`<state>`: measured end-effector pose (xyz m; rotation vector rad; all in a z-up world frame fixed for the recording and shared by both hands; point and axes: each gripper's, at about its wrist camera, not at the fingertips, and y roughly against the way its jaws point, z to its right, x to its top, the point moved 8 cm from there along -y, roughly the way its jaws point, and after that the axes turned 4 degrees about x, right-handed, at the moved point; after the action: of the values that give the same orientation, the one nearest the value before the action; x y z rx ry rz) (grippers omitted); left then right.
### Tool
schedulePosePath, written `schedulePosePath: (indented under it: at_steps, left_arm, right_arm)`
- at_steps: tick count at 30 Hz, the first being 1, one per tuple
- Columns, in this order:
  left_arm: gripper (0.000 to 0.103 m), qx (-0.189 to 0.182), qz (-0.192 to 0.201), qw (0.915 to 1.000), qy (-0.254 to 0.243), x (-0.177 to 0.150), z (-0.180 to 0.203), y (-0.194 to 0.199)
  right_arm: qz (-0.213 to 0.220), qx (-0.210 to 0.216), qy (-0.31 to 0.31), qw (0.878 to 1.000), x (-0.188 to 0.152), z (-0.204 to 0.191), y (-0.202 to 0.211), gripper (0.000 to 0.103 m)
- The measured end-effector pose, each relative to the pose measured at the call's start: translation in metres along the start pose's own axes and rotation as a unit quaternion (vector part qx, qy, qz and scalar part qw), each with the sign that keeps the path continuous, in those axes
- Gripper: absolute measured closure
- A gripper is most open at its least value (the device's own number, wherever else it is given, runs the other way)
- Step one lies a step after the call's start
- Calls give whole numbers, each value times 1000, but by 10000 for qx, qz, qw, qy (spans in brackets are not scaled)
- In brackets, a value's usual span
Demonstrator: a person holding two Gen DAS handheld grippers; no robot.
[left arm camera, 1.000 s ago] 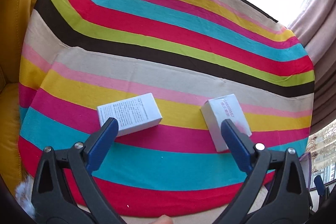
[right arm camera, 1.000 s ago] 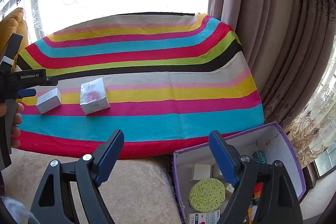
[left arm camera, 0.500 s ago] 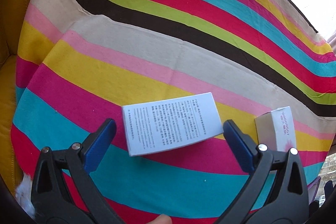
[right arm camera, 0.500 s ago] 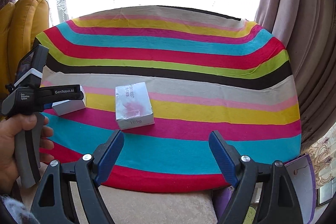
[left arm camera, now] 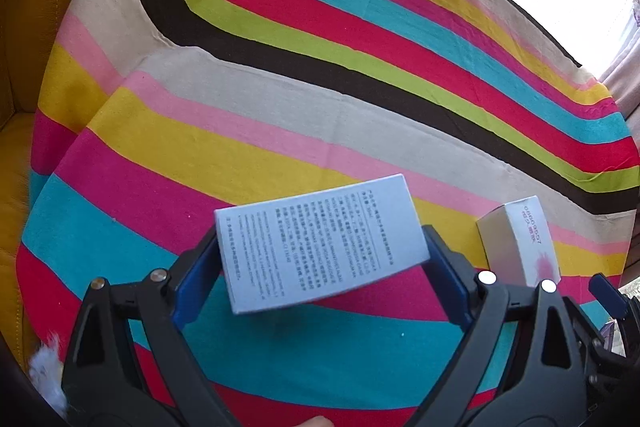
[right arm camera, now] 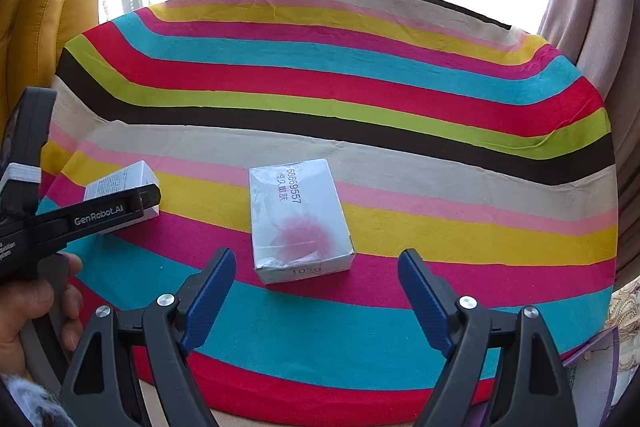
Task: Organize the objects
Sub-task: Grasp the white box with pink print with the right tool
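Observation:
A white box with small black print (left arm camera: 320, 243) lies on the striped cloth (left arm camera: 280, 75). My left gripper (left arm camera: 320, 267) is open, and the box sits between its blue fingers (left arm camera: 196, 287), one at each short end. The box also shows in the right wrist view (right arm camera: 120, 187), partly behind the left gripper's arm (right arm camera: 108, 215). A silvery-white box with a pink blotch (right arm camera: 298, 219) lies in front of my right gripper (right arm camera: 316, 287), which is open and empty just short of it. That box also shows in the left wrist view (left arm camera: 520, 243).
A yellow leather cushion (right arm camera: 48, 15) stands at the left. Curtains (right arm camera: 592, 7) hang at the right. A purple storage box corner (right arm camera: 600, 351) shows at the lower right, below the cloth's edge. A bright window lies behind.
Both grippers have moved forward and down. The printed box now lies between the left fingers. The right gripper swung left from the purple box to face the pink-blotched box.

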<state>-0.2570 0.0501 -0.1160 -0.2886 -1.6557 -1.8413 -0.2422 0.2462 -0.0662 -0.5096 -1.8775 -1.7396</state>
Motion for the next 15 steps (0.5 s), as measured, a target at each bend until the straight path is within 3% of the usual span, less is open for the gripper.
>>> schedulePosePath:
  at_steps: [4, 15]
  left_arm:
    - [9, -242, 325, 9992, -18, 5, 4, 15]
    - [9, -393, 388, 9984, -149, 7, 12, 14]
  right_arm:
    - [-115, 6, 81, 9999, 5, -9, -20, 19]
    - [-441, -223, 231, 9985, 7, -11, -65, 19]
